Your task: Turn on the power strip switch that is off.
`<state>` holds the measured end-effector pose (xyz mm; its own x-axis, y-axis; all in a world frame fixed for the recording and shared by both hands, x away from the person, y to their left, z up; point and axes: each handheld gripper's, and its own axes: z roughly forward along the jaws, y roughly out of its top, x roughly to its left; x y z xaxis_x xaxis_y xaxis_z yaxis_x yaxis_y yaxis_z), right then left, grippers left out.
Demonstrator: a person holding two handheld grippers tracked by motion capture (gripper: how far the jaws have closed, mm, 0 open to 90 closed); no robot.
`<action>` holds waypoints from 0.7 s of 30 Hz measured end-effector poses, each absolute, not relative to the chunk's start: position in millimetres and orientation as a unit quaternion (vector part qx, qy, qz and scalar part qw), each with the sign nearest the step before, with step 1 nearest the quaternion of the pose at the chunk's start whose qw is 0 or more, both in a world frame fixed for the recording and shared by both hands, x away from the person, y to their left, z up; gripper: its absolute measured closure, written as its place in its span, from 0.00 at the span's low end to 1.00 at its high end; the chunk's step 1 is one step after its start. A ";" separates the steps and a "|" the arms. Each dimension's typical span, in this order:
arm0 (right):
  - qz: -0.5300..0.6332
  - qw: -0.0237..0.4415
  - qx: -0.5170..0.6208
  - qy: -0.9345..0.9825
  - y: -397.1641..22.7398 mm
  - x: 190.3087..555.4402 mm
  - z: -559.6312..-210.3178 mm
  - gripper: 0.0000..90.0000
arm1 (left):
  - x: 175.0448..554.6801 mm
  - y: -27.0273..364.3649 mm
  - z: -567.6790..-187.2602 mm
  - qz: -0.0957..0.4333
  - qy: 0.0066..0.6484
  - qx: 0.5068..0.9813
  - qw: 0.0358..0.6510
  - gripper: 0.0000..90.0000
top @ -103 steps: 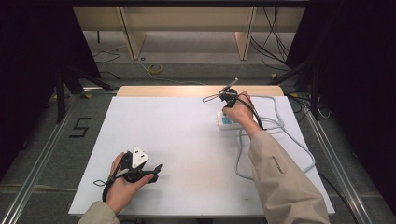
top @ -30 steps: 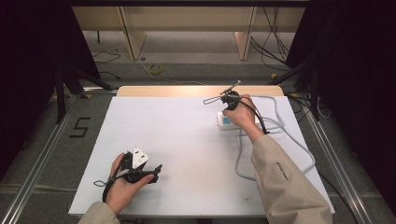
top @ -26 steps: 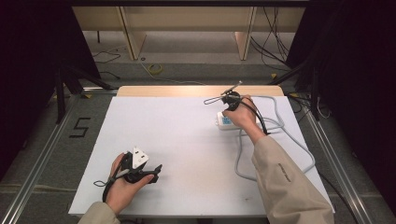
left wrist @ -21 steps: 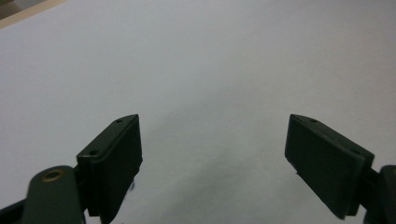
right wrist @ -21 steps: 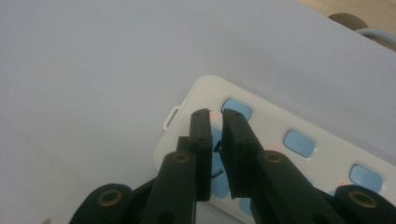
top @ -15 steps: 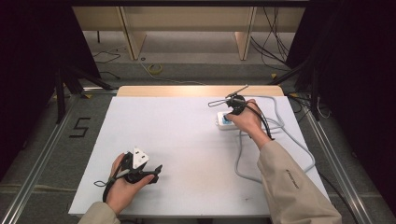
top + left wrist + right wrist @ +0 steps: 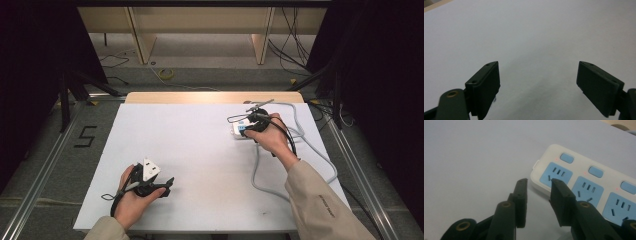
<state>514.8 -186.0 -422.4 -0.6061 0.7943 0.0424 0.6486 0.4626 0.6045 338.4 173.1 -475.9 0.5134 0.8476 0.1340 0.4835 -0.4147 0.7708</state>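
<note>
Beige sleeve (image 7: 320, 200), black tool (image 7: 150, 186), 2 flat pads (image 7: 486, 85), brass rivets

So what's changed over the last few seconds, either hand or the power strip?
The right gripper has shifted slightly right along the power strip, and its jaws have just been opening; nothing is between them. The left gripper stays parked near the table's front edge, jaws open and empty. The strip hasn't visibly moved.

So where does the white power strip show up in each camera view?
High view: power strip right of centre, just left of the right gripper.
Right gripper view: power strip at right, behind the fingers.
Left gripper view: not in it.
Shared landmark: white table.
</note>
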 end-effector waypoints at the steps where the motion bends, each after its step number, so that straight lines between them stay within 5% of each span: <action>1: 0.298 0.123 0.425 0.846 -186.4 512.4 -421.4 0.74 | 338.5 173.0 -476.1 0.264 0.417 0.799 0.345 0.21; 21: 0.354 0.112 0.386 0.845 -200.0 454.0 -426.2 0.68 | 338.4 173.7 -477.6 0.262 0.419 0.800 0.341 0.21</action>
<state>454.0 -200.0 -426.2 -0.6769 0.7313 0.0832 0.5721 0.4517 0.6846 338.4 173.7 -477.6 0.5120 0.8486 0.1332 0.4910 -0.4163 0.7652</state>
